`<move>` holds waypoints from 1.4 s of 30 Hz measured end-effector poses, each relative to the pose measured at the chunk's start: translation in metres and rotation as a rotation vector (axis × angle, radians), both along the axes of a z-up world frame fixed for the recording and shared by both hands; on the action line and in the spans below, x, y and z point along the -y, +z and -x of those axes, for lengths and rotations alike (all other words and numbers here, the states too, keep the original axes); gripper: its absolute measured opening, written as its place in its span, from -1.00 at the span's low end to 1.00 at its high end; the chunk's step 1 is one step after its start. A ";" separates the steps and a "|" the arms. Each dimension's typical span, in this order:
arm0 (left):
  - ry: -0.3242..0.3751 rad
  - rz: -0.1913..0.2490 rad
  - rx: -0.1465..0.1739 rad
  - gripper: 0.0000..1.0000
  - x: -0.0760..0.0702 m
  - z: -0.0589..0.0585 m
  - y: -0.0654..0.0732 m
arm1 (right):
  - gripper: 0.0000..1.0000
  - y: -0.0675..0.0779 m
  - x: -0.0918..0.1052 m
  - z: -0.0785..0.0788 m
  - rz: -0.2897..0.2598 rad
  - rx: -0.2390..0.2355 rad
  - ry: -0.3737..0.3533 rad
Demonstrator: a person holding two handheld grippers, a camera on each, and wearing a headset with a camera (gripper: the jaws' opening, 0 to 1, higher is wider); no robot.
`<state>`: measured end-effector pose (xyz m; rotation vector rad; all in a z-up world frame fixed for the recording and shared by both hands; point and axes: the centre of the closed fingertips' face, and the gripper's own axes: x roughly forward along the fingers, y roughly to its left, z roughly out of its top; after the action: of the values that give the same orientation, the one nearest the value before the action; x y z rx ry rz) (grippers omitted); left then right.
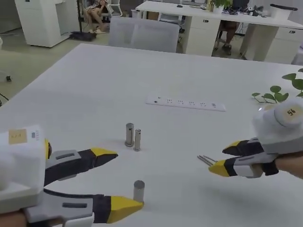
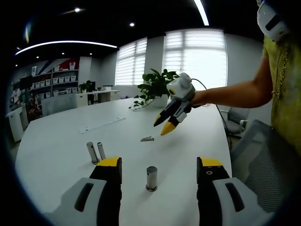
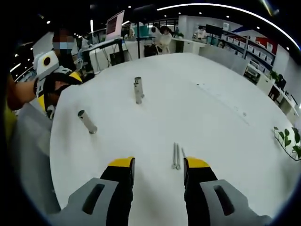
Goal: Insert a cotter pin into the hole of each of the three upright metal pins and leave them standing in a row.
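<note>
Two upright metal pins [image 1: 129, 135] [image 1: 137, 140] stand close together mid-table; in the left gripper view the pair [image 2: 96, 151] is at left, in the right gripper view the pair [image 3: 138, 89] is far ahead. A third pin [image 1: 138, 190] [image 2: 151, 178] [image 3: 87, 121] stands apart, between the jaws of my open left gripper [image 1: 124, 179] [image 2: 160, 165], untouched. A few thin cotter pins [image 1: 206, 160] [image 2: 147, 139] [image 3: 176, 156] lie flat on the table just ahead of my open right gripper [image 1: 220, 159] [image 3: 157, 165], whose jaws hold nothing.
A white power strip [image 1: 185, 103] lies farther back on the white table [image 1: 94, 85]. A potted plant [image 1: 279, 92] sits at the right edge. A grey chair [image 1: 144, 34] stands behind the table, with desks and people beyond.
</note>
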<state>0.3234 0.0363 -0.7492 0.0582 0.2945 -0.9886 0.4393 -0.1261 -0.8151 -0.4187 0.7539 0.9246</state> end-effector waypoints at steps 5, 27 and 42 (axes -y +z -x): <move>0.006 0.004 0.003 0.24 -0.001 -0.001 0.000 | -0.31 -0.005 -0.002 -0.007 0.031 -0.013 0.006; 0.020 0.018 0.000 0.15 -0.005 -0.003 0.000 | -0.58 -0.036 -0.004 -0.015 0.144 -0.092 0.010; 0.025 0.026 0.002 0.13 -0.007 -0.002 0.002 | -0.57 -0.045 -0.003 -0.014 0.171 -0.123 0.006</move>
<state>0.3257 0.0431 -0.7468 0.0321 0.2799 -0.9669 0.4537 -0.1235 -0.8604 -0.5176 0.9489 0.9011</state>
